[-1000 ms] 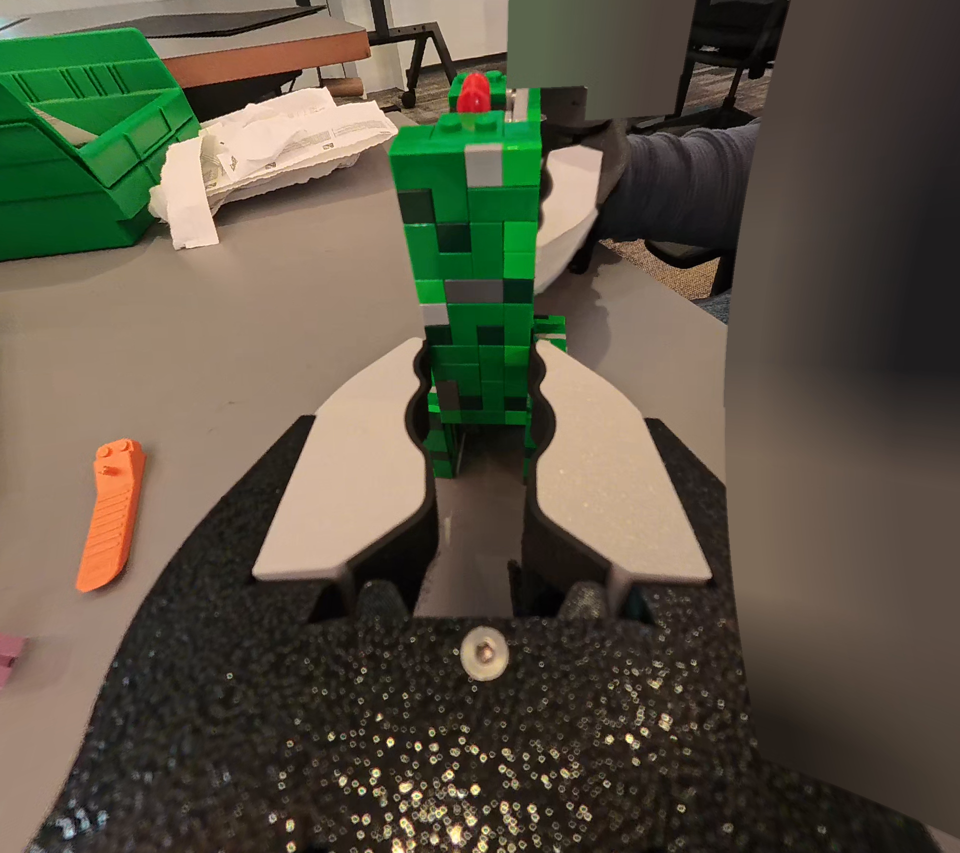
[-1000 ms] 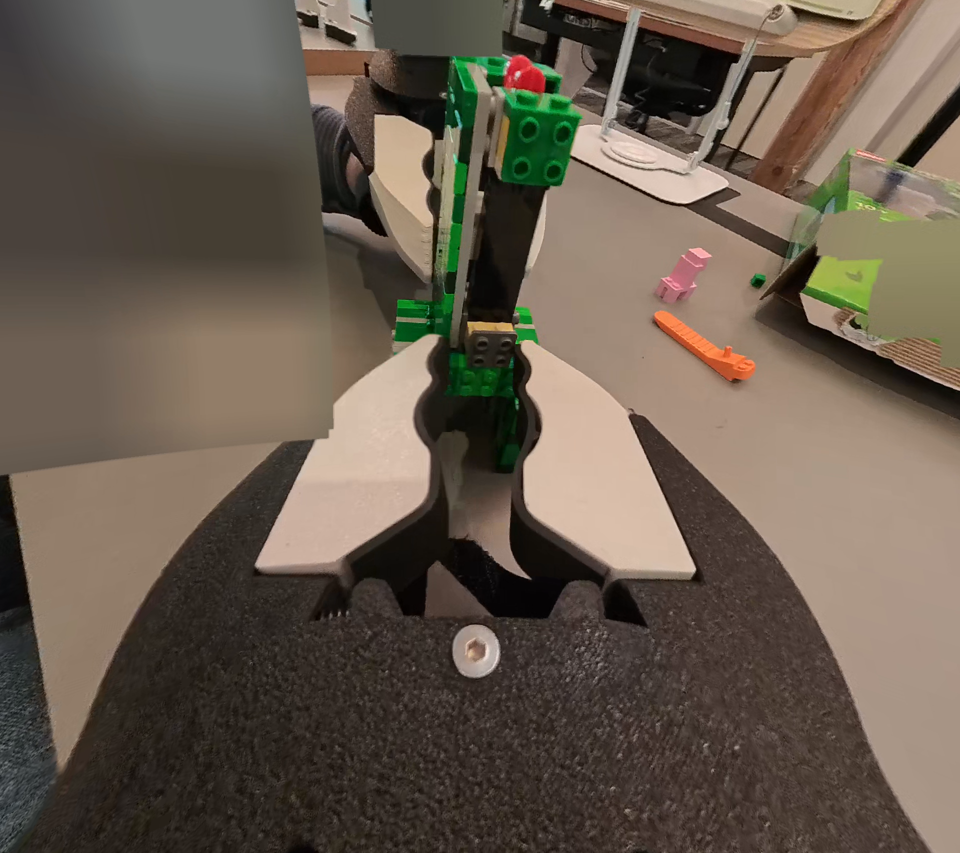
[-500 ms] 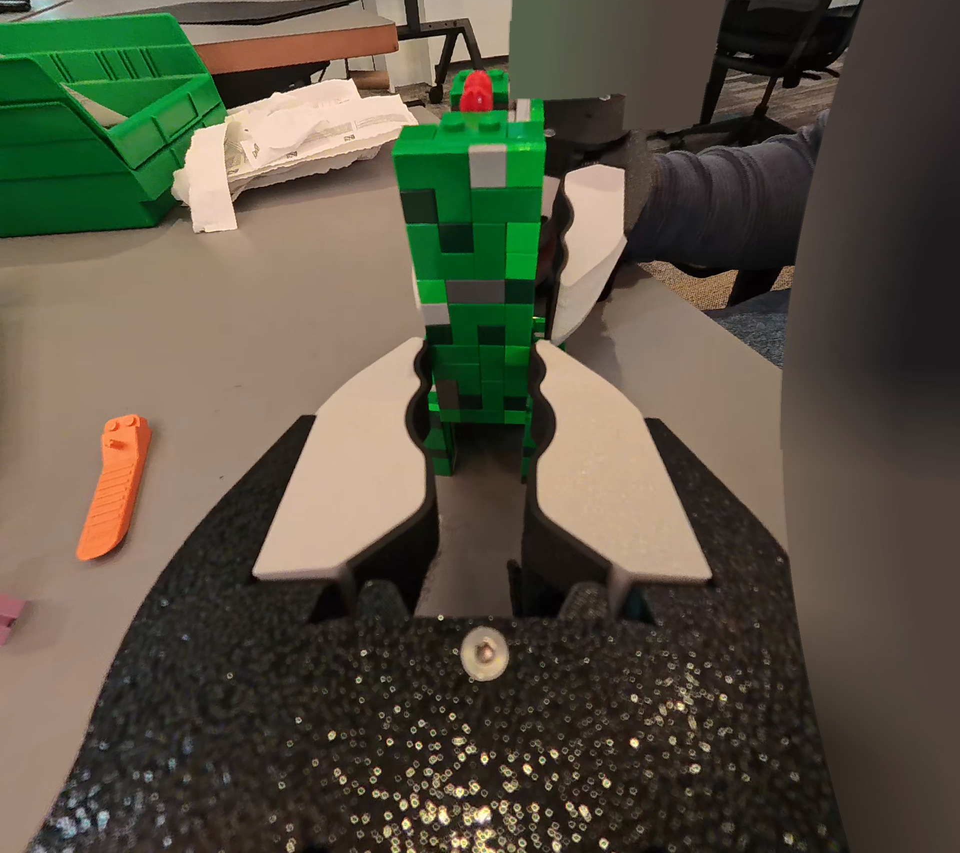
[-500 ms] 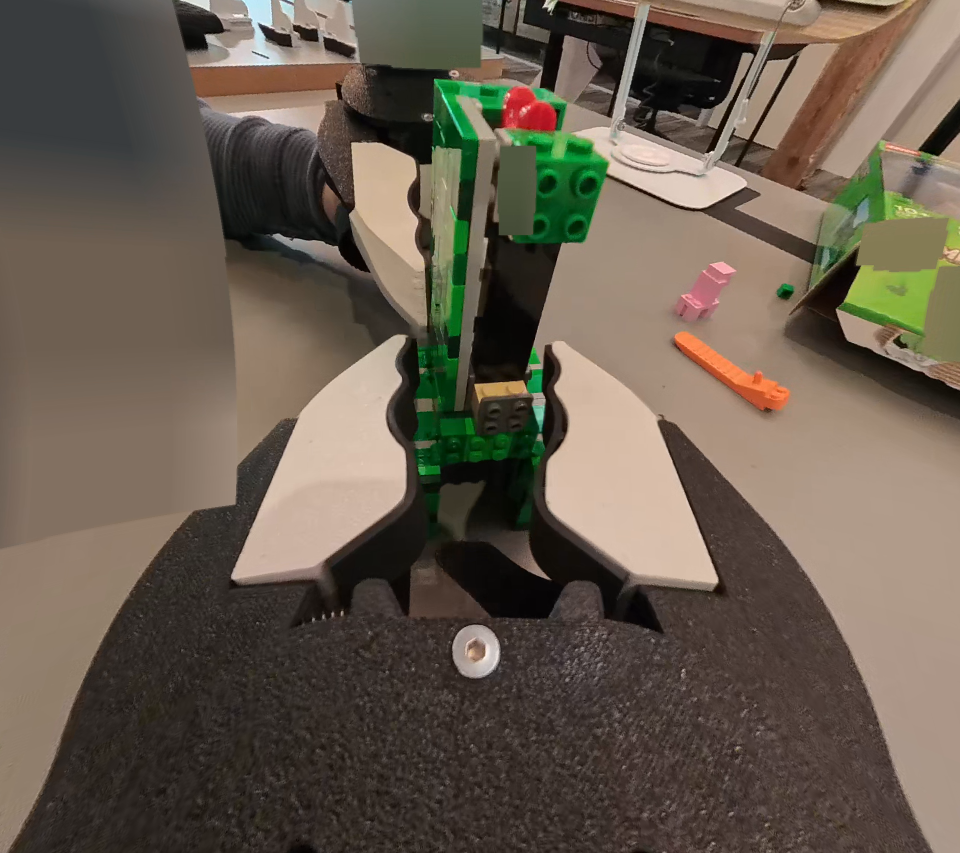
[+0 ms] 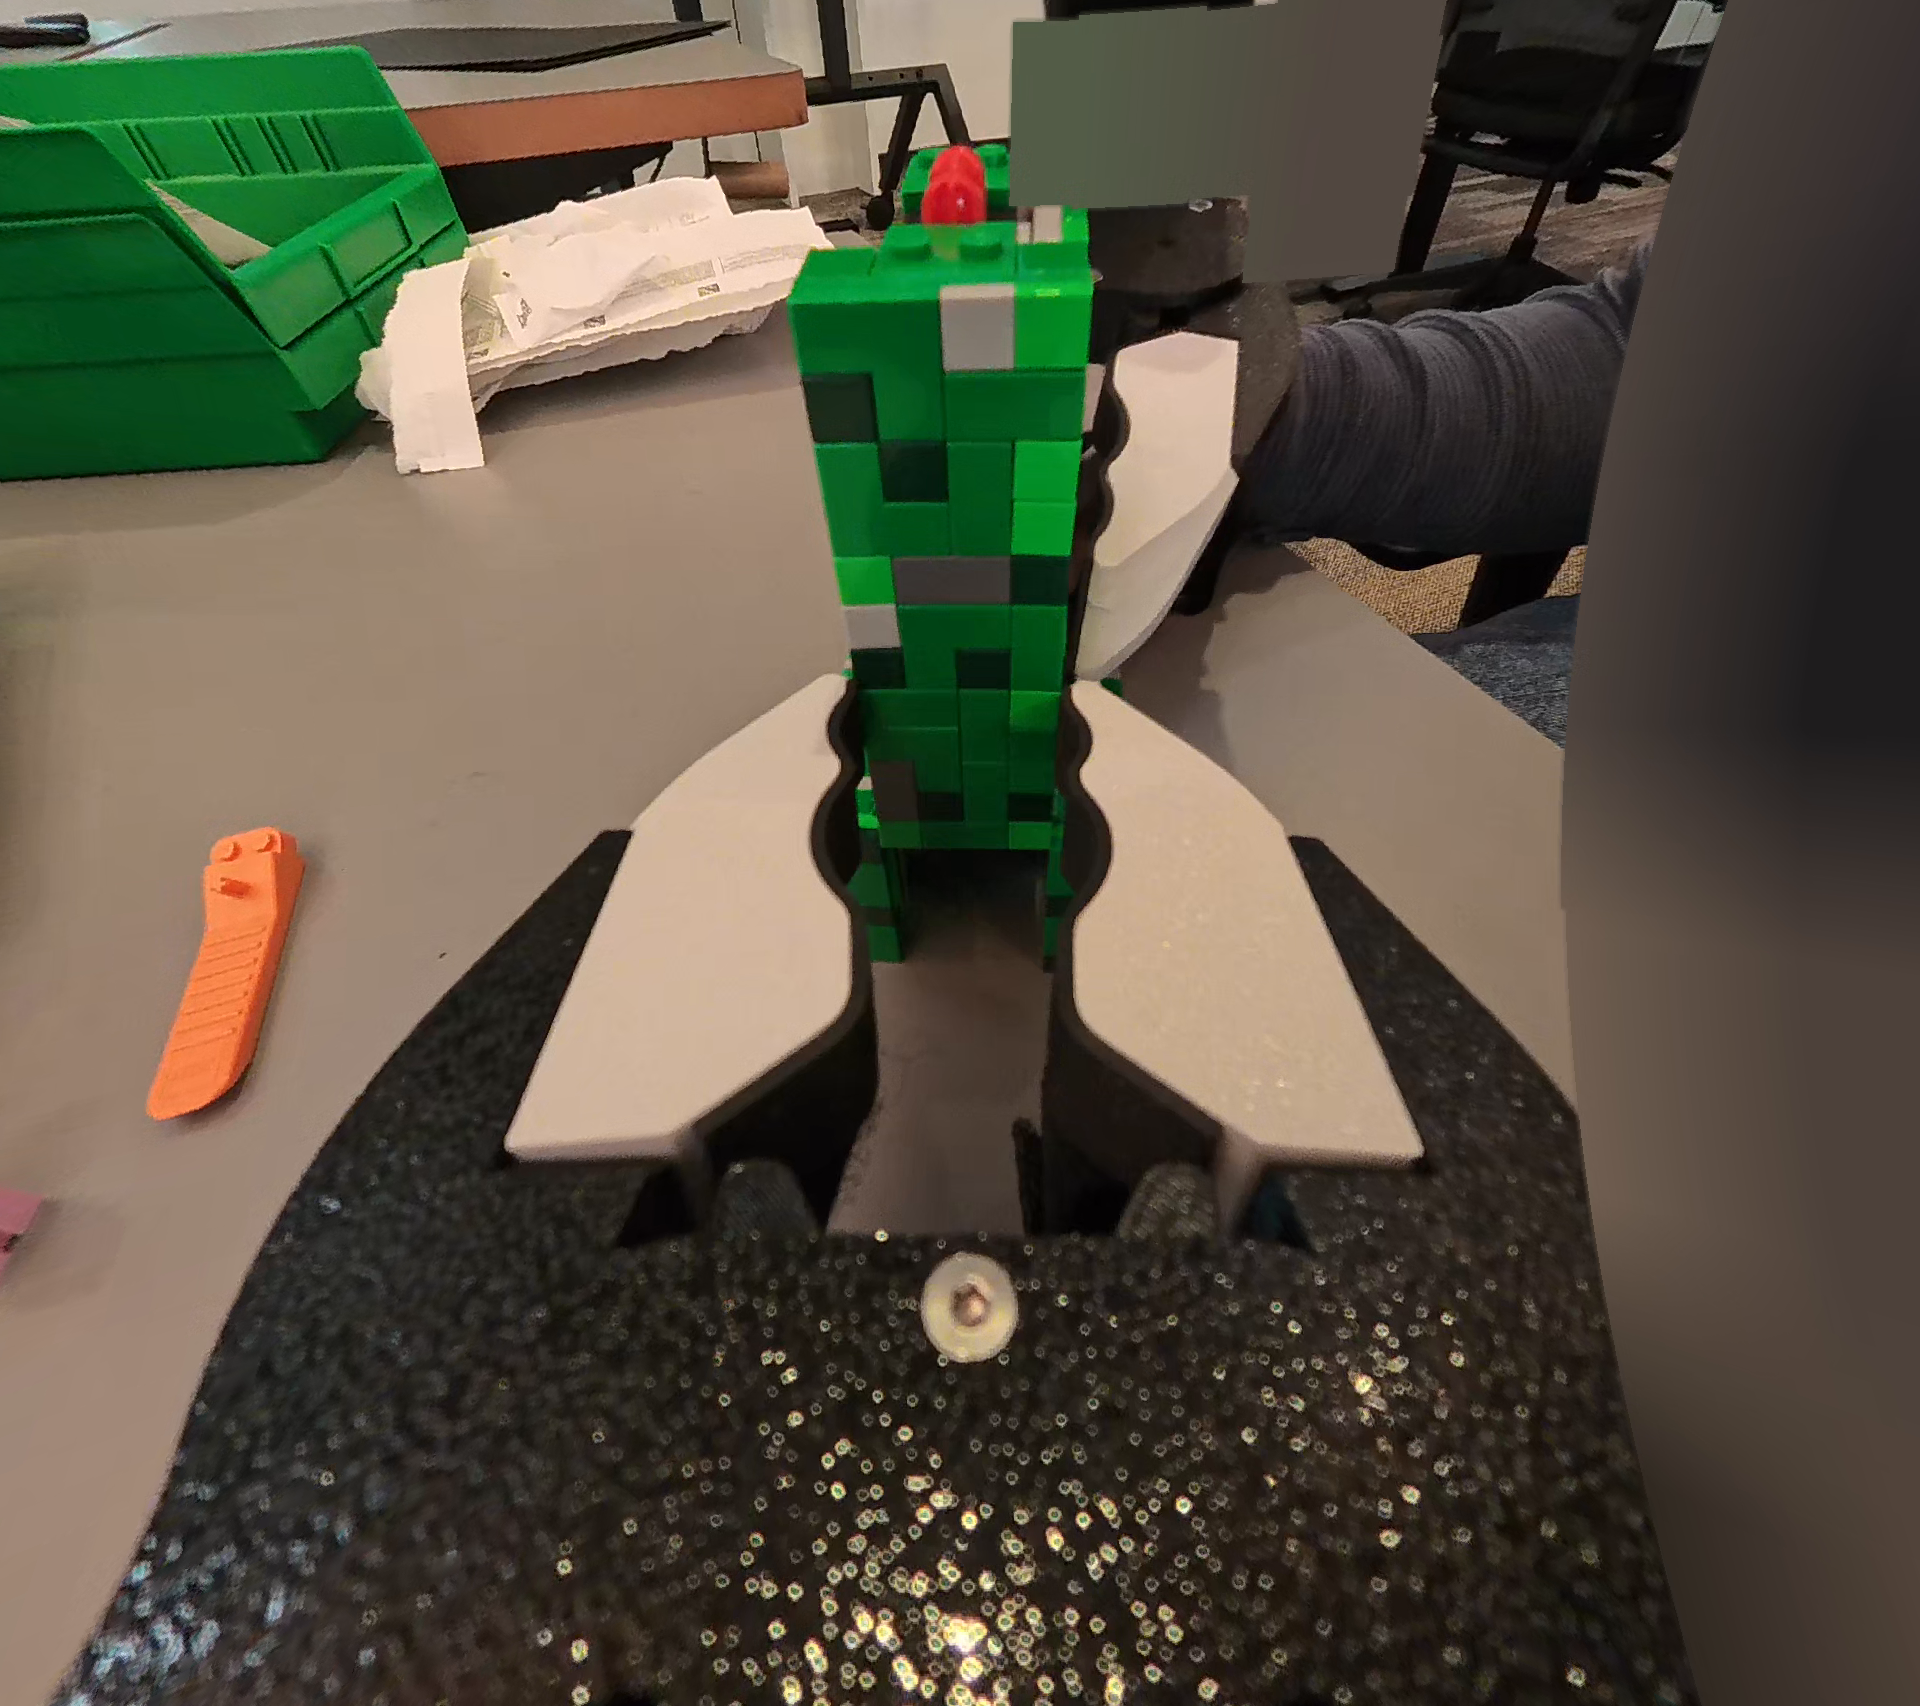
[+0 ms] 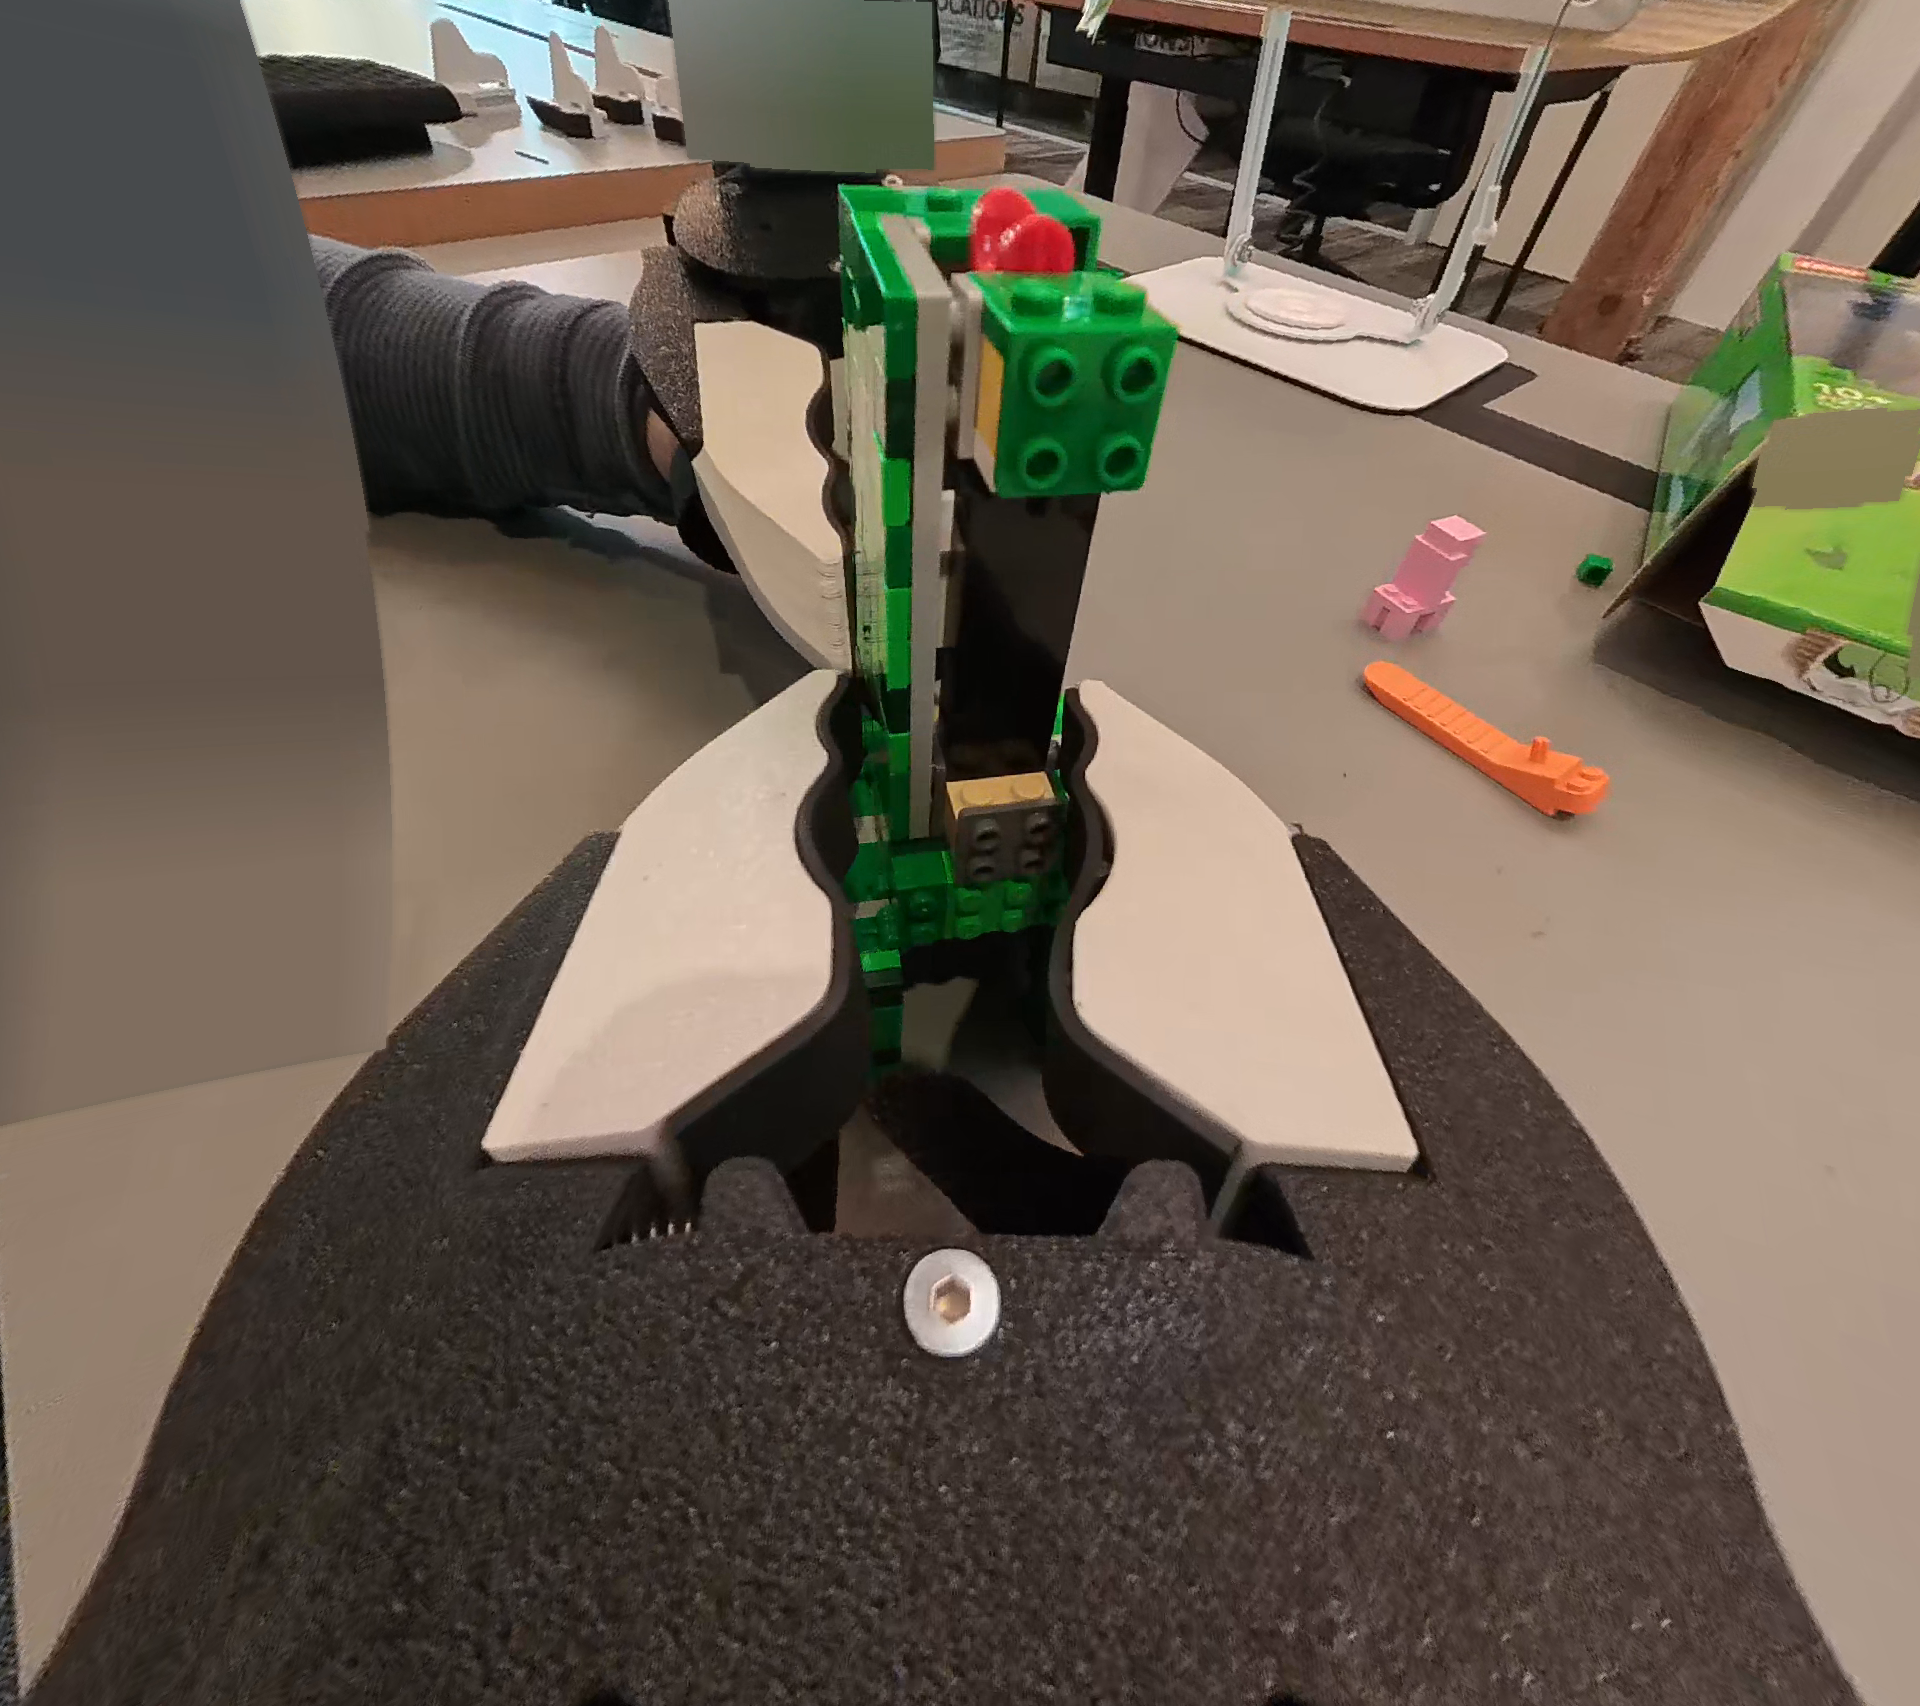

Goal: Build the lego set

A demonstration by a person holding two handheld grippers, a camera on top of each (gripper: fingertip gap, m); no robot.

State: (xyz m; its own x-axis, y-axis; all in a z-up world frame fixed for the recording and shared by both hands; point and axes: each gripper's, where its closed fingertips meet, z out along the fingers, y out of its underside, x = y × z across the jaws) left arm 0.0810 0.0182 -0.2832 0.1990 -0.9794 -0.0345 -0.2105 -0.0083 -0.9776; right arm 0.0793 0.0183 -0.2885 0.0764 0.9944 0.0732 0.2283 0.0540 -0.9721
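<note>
Both tools are closed on the same thing: a tall green brick-built figure with grey and dark patches (image 5: 951,534), standing upright on the grey tabletop (image 5: 416,721). The left gripper (image 5: 956,783) has its wavy black-edged pads pressed against the figure's lower body on either side. The right gripper (image 6: 951,799) is clamped on the same lower section from the opposite face, its white fingers (image 6: 1174,877) hugging the green bricks.

To my eye this is a two-sided steadying hold, the figure pinned low between both tools; any next move would call for one tool keeping firm while the other lets go.

The left wrist view shows only the flat patterned face and a red piece (image 5: 954,189) at the top. The right wrist view shows the open side: a black upright strip (image 6: 1023,607), a studded green cube (image 6: 1075,399), a small tan-and-grey block (image 6: 1003,820). An orange flat brick-separator tool (image 6: 1486,747) and a pink brick animal (image 6: 1423,576) lie well apart.
</note>
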